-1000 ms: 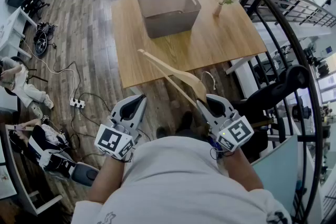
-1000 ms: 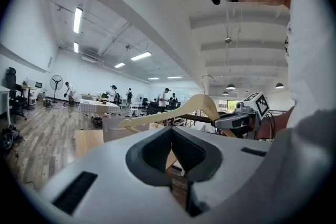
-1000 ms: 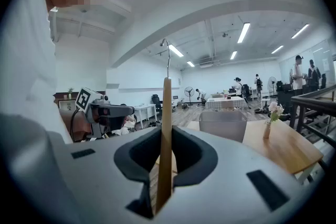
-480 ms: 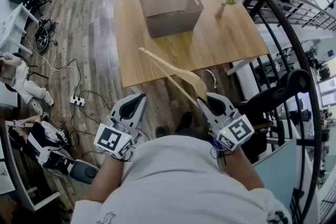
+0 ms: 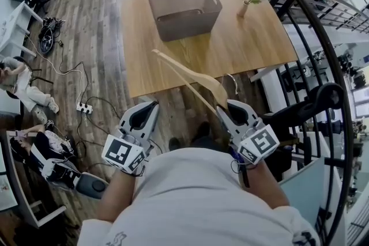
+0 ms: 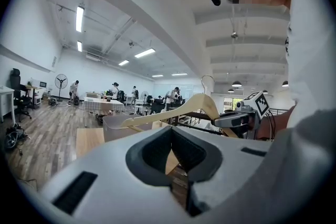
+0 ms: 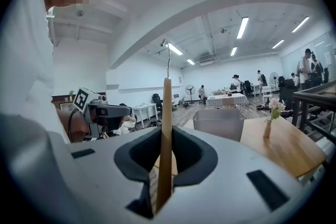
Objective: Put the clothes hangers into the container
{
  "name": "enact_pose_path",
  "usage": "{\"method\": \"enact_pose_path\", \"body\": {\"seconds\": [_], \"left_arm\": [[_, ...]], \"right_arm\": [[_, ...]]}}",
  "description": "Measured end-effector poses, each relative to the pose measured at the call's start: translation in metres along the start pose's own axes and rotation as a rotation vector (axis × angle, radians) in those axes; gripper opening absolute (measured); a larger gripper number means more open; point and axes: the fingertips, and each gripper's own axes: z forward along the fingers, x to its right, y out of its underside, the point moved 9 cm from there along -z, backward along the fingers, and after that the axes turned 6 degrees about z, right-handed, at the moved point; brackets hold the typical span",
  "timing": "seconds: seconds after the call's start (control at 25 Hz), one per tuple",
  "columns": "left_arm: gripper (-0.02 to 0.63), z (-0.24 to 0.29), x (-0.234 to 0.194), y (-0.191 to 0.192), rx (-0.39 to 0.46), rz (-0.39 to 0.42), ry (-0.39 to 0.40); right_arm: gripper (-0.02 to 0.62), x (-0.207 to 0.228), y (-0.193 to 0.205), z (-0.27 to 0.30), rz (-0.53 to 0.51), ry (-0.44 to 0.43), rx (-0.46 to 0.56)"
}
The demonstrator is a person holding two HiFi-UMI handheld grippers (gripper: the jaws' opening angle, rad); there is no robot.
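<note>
Right claw (image 5: 222, 108), grasping hanger (image 5: 190, 74), moved nearer table (image 5: 262, 37); left claw (image 5: 151, 106) clenched, empty.

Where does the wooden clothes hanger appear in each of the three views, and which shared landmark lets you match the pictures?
Head view: the wooden hanger runs diagonally through the centre, pointing up-left.
Left gripper view: the wooden hanger is right of centre, with one arm stretching left and its metal hook up.
Right gripper view: the wooden hanger is edge-on, a thin upright strip at centre.
Shared landmark: the grey container, beyond the hanger in every view.
</note>
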Motion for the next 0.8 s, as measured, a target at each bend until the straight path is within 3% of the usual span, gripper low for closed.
{"method": "enact_pose_path", "body": {"seconds": [0.8], "left_arm": [[0.006,0.131,0.021,-0.022,-0.049,-0.008,-0.116]], "right_arm": [[0.06,0.148,-0.025,0.006,-0.008,-0.126,-0.029]]}}
